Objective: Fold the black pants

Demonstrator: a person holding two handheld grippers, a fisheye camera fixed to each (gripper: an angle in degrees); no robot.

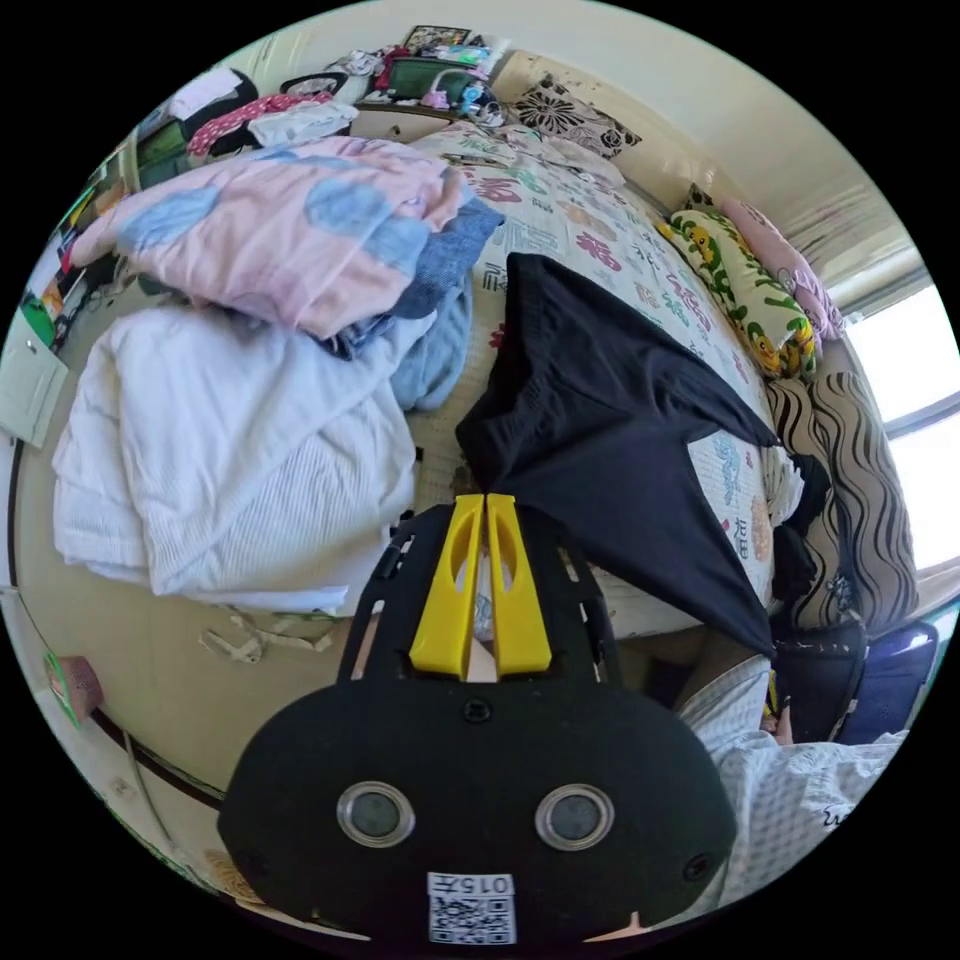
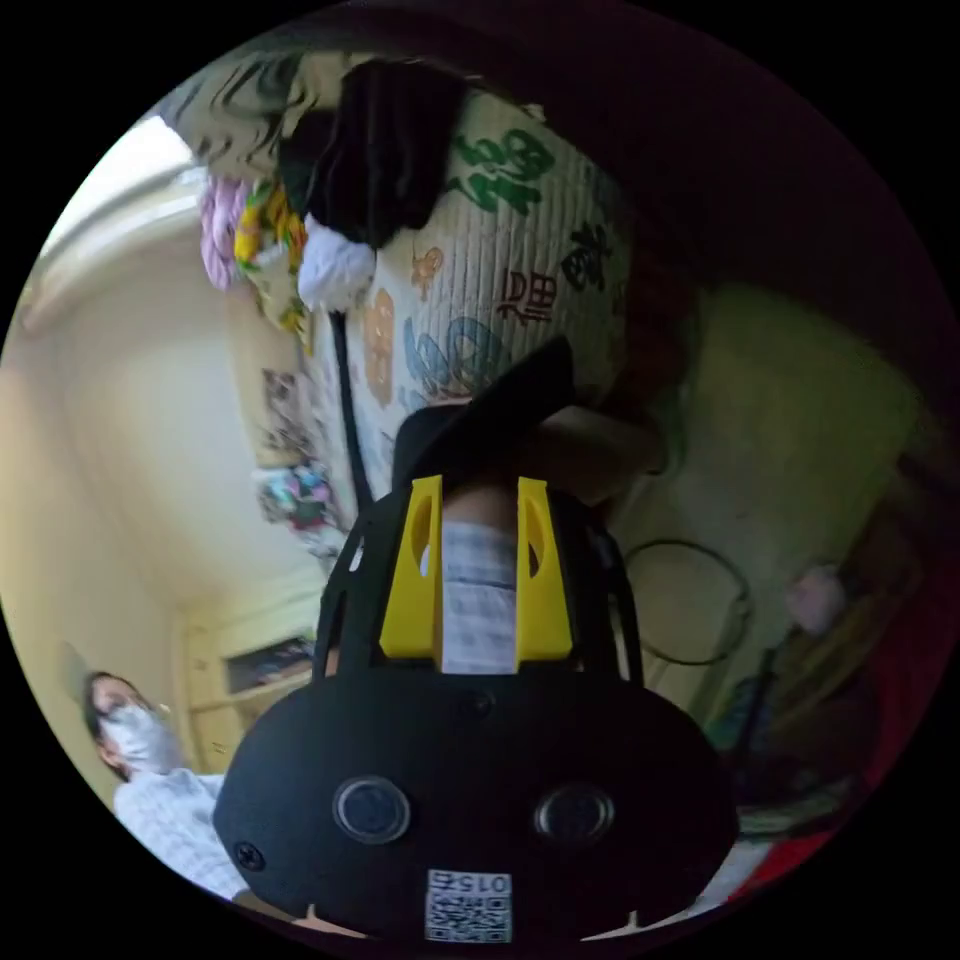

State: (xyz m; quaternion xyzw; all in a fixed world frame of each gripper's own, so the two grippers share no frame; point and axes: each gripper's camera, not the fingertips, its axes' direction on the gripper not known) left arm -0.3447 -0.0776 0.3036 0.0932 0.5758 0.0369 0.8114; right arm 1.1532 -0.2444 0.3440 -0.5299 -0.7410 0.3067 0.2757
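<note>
White and pink bedding [image 1: 240,440] lay heaped beside the black pants [image 1: 600,430], which were spread on the patterned bed [image 1: 600,250]. The left gripper [image 1: 486,500] had its jaws clenched on the pants' edge. The right gripper [image 2: 480,490] stood with jaws parted, near dark fabric.

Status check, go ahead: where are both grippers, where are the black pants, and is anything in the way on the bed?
Left gripper shut on black pants edge. Right gripper open near pants tip, not gripping. Laundry pile crowds the bed beside them.
</note>
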